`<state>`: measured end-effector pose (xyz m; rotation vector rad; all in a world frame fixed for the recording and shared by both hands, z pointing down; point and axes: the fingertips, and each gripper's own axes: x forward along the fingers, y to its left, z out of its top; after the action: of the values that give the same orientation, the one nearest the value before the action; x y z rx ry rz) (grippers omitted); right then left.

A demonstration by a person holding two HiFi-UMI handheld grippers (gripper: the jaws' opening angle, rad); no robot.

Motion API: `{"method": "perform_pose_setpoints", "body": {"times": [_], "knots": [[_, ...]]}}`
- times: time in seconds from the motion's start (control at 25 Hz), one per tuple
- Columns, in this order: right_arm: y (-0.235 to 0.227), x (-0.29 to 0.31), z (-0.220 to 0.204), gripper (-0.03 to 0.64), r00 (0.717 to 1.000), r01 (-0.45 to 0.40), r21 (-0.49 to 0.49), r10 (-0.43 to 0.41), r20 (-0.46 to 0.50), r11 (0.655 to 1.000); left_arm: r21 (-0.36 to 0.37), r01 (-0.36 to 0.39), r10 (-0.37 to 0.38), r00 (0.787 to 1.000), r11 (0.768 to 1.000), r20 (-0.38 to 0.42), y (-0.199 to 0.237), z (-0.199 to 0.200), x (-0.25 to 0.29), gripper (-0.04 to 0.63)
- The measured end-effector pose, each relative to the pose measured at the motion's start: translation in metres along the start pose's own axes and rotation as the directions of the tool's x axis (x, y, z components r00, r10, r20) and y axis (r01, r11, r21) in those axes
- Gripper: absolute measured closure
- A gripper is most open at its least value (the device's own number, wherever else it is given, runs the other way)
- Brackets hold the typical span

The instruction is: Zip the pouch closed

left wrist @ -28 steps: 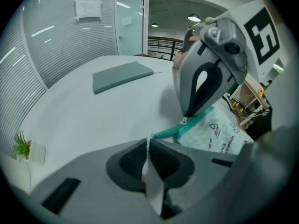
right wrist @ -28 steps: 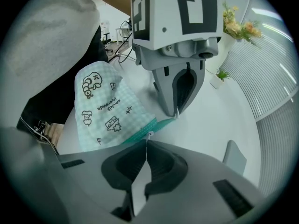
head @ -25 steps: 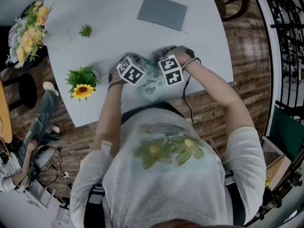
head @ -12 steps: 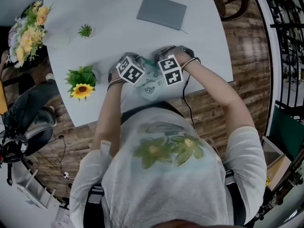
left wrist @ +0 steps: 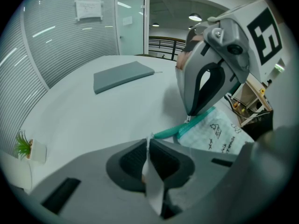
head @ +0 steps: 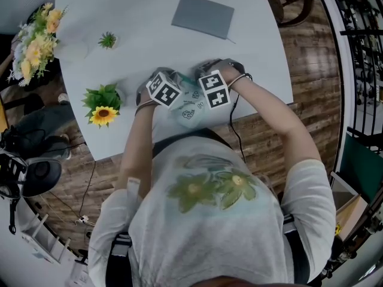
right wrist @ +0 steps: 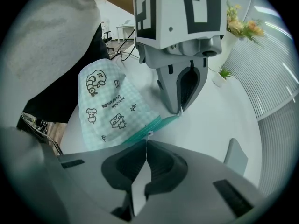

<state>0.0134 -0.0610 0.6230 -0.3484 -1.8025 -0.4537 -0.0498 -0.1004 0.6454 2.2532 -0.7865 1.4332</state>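
Pouch, mint checked fabric with doodle print [head: 190, 109], frame centre on white table [head: 149, 34]. Left gripper [left wrist: 148, 143] clamped on teal zip tape [left wrist: 170, 133]; right gripper [right wrist: 146, 141] pinched shut on zip pull [right wrist: 148, 135].

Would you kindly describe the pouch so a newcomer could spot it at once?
On the white table, look at the near edge. The pouch lies there, pinched by the left gripper and right gripper: pale green check with black doodles, unlike the plain grey pad.
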Motion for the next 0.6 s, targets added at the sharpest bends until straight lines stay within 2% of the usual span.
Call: {"method": "perform_pose_setpoints", "body": {"times": [0.6], "knots": [[0.0073, -0.0041, -0.0067, 0.598, 1.0, -0.026, 0.023, 0.026, -0.013, 0.999, 0.0, -0.017, 0.017, 1.0, 1.0, -0.001, 0.0001, 0.0007, -0.0004, 0.569]]}}
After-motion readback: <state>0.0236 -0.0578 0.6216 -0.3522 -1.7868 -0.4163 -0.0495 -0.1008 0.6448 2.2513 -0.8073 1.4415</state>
